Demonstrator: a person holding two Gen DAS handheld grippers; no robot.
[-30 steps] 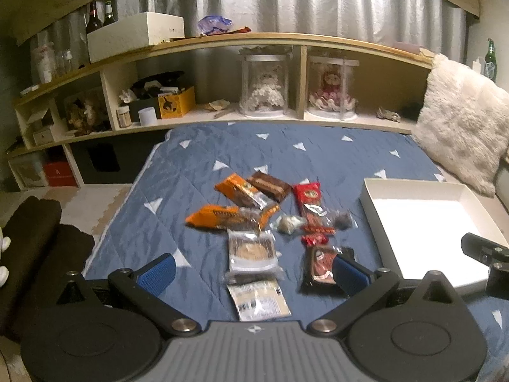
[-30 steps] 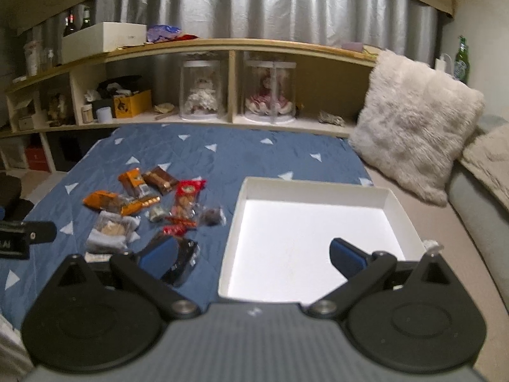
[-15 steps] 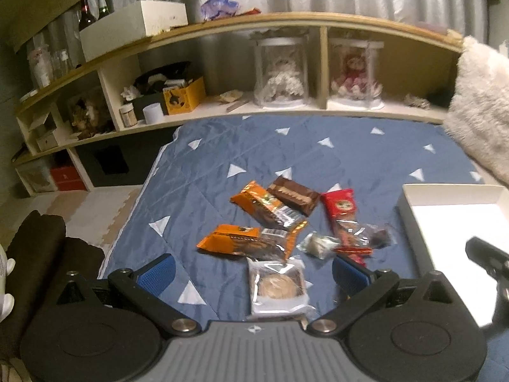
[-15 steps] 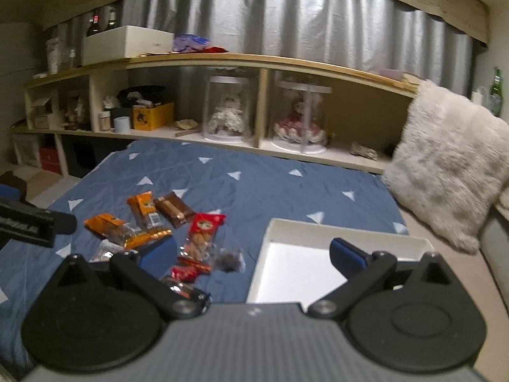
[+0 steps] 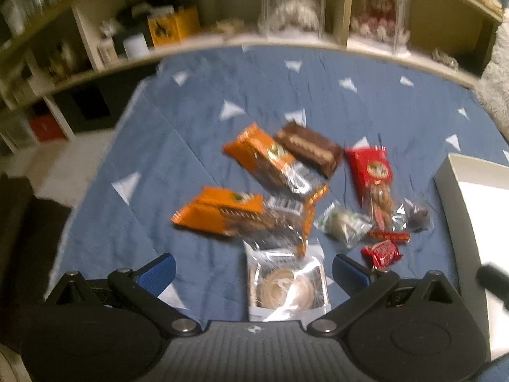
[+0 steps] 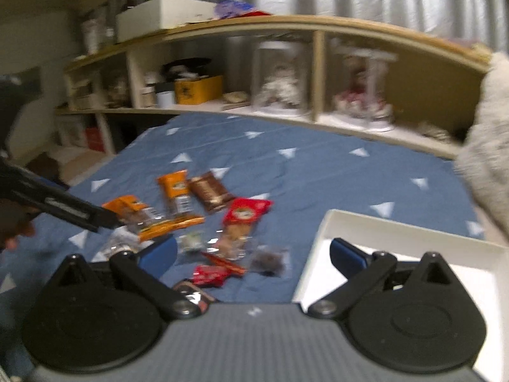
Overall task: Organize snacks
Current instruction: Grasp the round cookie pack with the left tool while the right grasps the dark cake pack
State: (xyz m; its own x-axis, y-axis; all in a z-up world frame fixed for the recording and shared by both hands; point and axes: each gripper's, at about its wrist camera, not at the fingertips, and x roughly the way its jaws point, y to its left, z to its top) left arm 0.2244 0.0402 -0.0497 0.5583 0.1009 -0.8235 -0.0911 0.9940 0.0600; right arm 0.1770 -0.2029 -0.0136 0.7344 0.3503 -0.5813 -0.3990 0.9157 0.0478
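Several wrapped snacks lie in a loose pile on the blue quilt (image 5: 254, 95). Among them are two orange packets (image 5: 219, 211), a brown bar (image 5: 307, 148), a long red packet (image 5: 369, 165), a small red candy (image 5: 380, 252) and a clear cookie packet (image 5: 286, 286). My left gripper (image 5: 253, 270) is open just above the quilt, and the cookie packet lies between its blue fingertips. My right gripper (image 6: 253, 253) is also open and holds nothing. It hovers over the near side of the pile, beside the small red candy (image 6: 208, 275). A white tray (image 6: 381, 219) sits to the right of the snacks.
A long wooden shelf (image 6: 286, 28) with jars, boxes and bottles runs along the back. A fluffy pillow (image 6: 490, 159) leans at the right edge. The left gripper's black finger (image 6: 63, 208) and a hand (image 6: 12, 229) enter the right wrist view from the left.
Both views have closed in on the snack pile and are now blurred by motion. The right gripper has swung left, from over the tray toward the snacks. Both grippers stayed open.
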